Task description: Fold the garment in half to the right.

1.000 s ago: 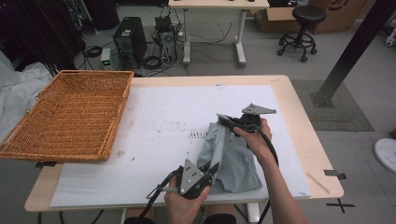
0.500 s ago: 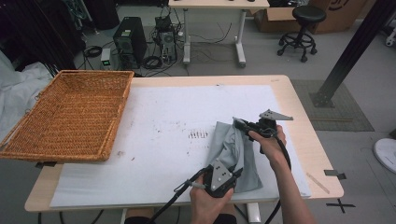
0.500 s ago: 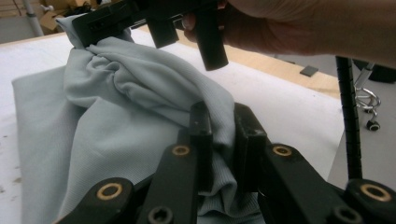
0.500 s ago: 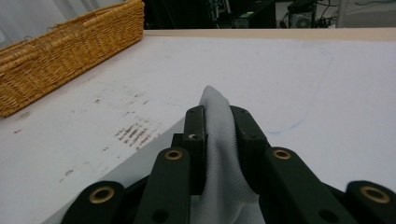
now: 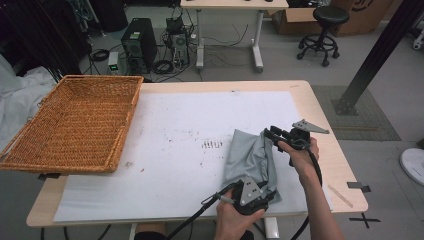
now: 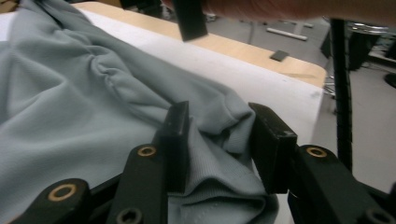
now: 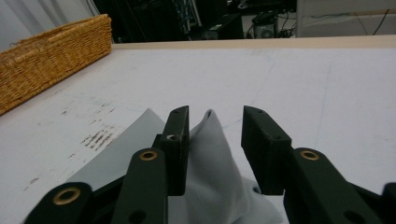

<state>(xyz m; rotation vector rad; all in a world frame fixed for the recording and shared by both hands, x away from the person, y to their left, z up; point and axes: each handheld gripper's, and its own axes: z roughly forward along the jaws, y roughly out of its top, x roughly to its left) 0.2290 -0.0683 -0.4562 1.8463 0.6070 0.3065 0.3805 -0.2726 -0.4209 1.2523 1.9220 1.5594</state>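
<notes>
While the grey cloth (image 5: 252, 160) lies bunched on the table (image 5: 165, 165), both the left gripper (image 6: 219, 140) and right gripper (image 7: 215, 140) have just been opening (fabric loose between their jaws, unpinched).

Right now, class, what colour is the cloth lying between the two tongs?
The cloth is plain light grey with no pattern; the left gripper view shows it best.
</notes>
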